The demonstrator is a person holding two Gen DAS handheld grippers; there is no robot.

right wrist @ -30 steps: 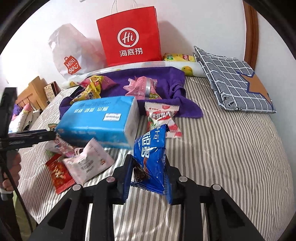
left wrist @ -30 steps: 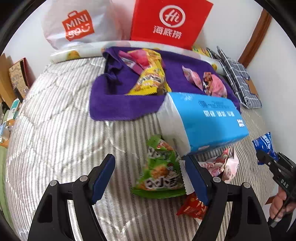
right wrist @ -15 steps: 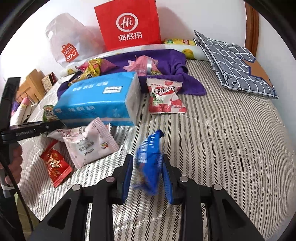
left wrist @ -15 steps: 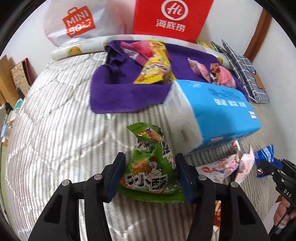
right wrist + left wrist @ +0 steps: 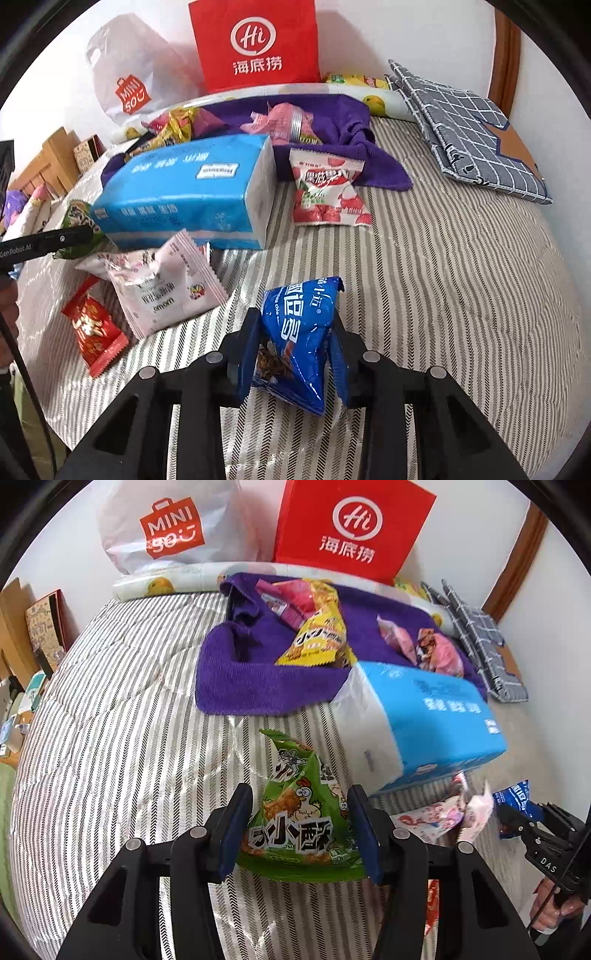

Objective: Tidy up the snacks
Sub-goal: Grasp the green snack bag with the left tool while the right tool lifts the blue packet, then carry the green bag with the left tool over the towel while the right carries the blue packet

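A green snack packet (image 5: 291, 834) with a cartoon chicken stands upright between the blue pads of my left gripper (image 5: 300, 794). The jaws are closing and both pads touch the packet's sides. My right gripper (image 5: 295, 328) is shut on a blue snack packet (image 5: 303, 302), held just above the striped bedspread (image 5: 461, 295). The left wrist view also catches the blue packet (image 5: 515, 797) at its right edge, in the right gripper (image 5: 517, 814). More snacks lie on a purple towel (image 5: 240, 672): a yellow packet (image 5: 317, 635) and pink ones (image 5: 439, 650).
A blue tissue pack (image 5: 184, 192) lies mid-bed between the grippers. Beside it are a red-and-white packet (image 5: 325, 192), a white-pink packet (image 5: 162, 291) and a small red one (image 5: 92, 328). A red paper bag (image 5: 351, 528), a white bag (image 5: 166, 528) and a checked cushion (image 5: 465, 129) line the wall.
My left jaws narrowed around the green packet, which went from lying flat to standing upright between the pads. The blue packet turned within the right grip.
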